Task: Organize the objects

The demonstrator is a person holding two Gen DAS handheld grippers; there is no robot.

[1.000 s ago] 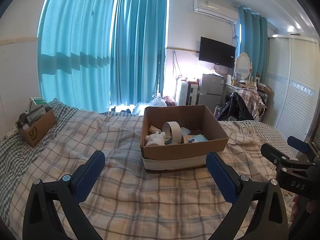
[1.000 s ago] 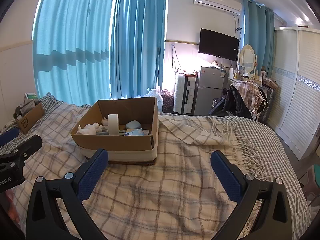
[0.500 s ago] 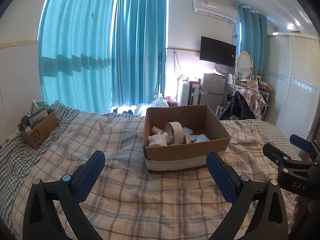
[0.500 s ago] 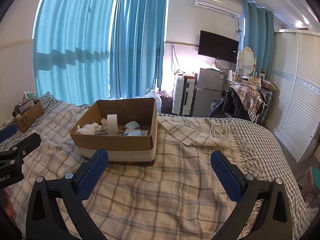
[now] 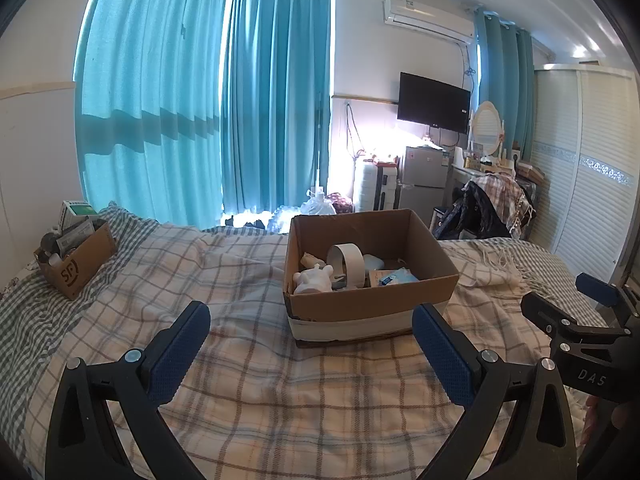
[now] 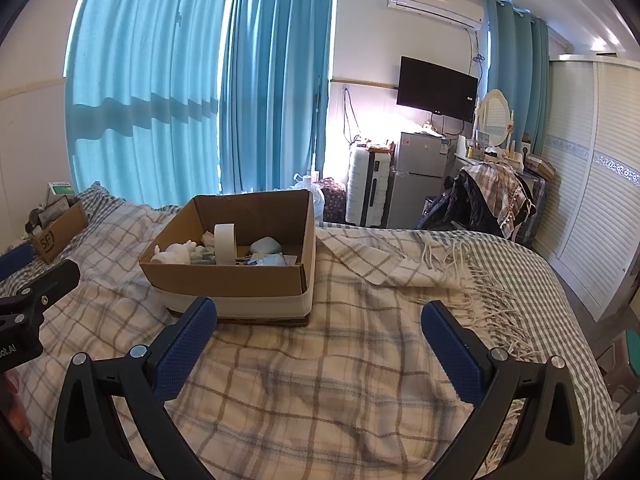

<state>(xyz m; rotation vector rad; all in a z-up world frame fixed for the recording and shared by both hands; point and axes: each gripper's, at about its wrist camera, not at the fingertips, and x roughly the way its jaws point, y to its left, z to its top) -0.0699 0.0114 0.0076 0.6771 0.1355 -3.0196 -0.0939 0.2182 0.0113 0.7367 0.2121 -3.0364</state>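
Left wrist view — left gripper [image 5: 310, 344] and right gripper [image 6: 318, 344] fingers spread wide, holding nothing, above the blanket [image 5: 260, 380].

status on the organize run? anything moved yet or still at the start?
Done: nothing that shows. The tape roll, white figurine and blue packet all sit loose in the big cardboard box on the bed.

In hand: nothing. Left gripper and right gripper are both open, short of the box.

Left: seemingly all the sorting; the small SF box near the pillow is untouched.
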